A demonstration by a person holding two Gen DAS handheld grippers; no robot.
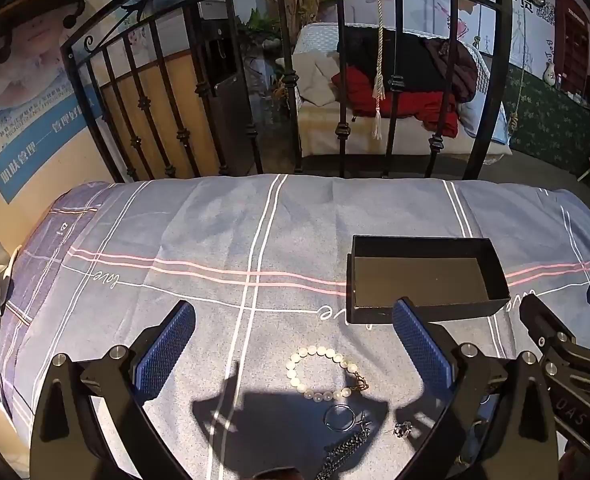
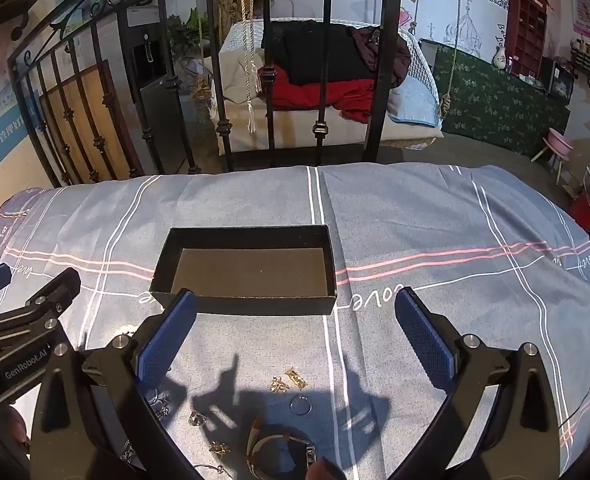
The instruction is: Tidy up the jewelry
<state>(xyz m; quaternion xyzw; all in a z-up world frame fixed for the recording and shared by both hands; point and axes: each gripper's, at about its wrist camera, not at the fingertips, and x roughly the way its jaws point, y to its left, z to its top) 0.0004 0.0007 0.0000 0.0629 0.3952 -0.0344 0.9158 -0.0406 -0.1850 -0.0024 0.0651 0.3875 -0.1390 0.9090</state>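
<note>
Bedding, a grey-blue sheet [image 1: 255, 232] with white and pink lines, covers the bed in front of a black iron rail [image 1: 279, 80]. On it sits an open black box [image 2: 251, 268] (nothing visible inside). The left tool [image 1: 293, 344] and the right tool [image 2: 295, 332] both hover with jaws spread wide, holding nothing. Just short of the box, between the left tool's fingers, lies a pearl bracelet [image 1: 327, 374]; nearer the camera are a dark chain [image 1: 347, 452] and a silver ring [image 1: 339, 418]. Under the right tool lie a bangle [image 2: 279, 446], a small hoop [image 2: 301, 405] and gold earrings [image 2: 289, 382].
</note>
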